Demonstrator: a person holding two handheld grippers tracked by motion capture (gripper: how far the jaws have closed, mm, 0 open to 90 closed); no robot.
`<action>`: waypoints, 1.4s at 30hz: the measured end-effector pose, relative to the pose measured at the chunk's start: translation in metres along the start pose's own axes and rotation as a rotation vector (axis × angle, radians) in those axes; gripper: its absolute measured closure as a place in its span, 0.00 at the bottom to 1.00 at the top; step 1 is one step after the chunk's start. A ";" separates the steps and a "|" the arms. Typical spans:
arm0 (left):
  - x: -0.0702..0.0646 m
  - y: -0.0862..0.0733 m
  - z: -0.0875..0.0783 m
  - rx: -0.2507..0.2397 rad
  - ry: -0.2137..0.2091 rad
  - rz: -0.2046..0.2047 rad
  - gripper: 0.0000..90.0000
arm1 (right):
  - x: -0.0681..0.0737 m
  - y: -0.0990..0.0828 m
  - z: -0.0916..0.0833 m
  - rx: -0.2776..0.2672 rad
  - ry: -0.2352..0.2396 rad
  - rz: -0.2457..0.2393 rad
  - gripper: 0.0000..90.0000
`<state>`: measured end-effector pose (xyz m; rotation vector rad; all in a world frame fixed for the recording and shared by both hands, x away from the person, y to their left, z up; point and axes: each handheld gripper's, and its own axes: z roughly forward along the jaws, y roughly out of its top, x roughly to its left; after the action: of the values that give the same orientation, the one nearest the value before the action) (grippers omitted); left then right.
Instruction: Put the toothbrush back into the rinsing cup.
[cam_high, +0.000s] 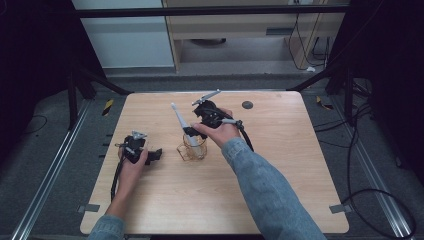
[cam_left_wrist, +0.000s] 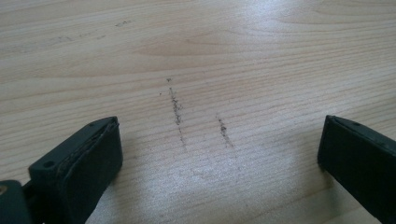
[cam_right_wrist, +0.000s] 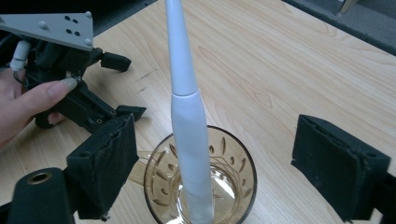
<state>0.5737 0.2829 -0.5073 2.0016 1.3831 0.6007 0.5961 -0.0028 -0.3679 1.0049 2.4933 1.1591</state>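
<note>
An amber glass cup (cam_high: 194, 147) (cam_right_wrist: 164, 184) stands near the middle of the wooden table (cam_high: 280, 165). A white toothbrush-like handle (cam_high: 178, 119) (cam_right_wrist: 186, 112) stands in it and leans up and to the left. My right gripper (cam_high: 192, 132) (cam_right_wrist: 224, 161) hovers just over the cup. It is open, its jaws wide on either side of the white handle without touching it. My left gripper (cam_high: 154, 155) (cam_left_wrist: 219, 149) rests to the left of the cup, open over bare wood. The right gripper view catches it too, at the upper left (cam_right_wrist: 123, 86).
A small dark round mark (cam_high: 247, 105) sits near the table's far edge. Thin dark scuffs (cam_left_wrist: 177, 112) streak the wood between the left jaws. Beyond the table are a cabinet (cam_high: 235, 25) and floor cables (cam_high: 350, 150).
</note>
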 end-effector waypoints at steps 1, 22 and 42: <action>0.000 0.000 0.000 0.000 0.000 0.000 0.00 | -0.001 -0.001 -0.001 0.003 -0.005 -0.001 0.14; 0.000 0.000 0.000 0.000 0.000 0.001 0.00 | -0.026 -0.021 -0.027 -0.049 -0.110 0.017 0.10; 0.000 0.000 0.000 0.001 0.000 0.001 0.00 | -0.050 -0.042 -0.059 -0.072 -0.142 0.057 0.09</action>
<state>0.5738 0.2830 -0.5073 2.0033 1.3824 0.6011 0.5863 -0.0902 -0.3643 1.1052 2.3105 1.1424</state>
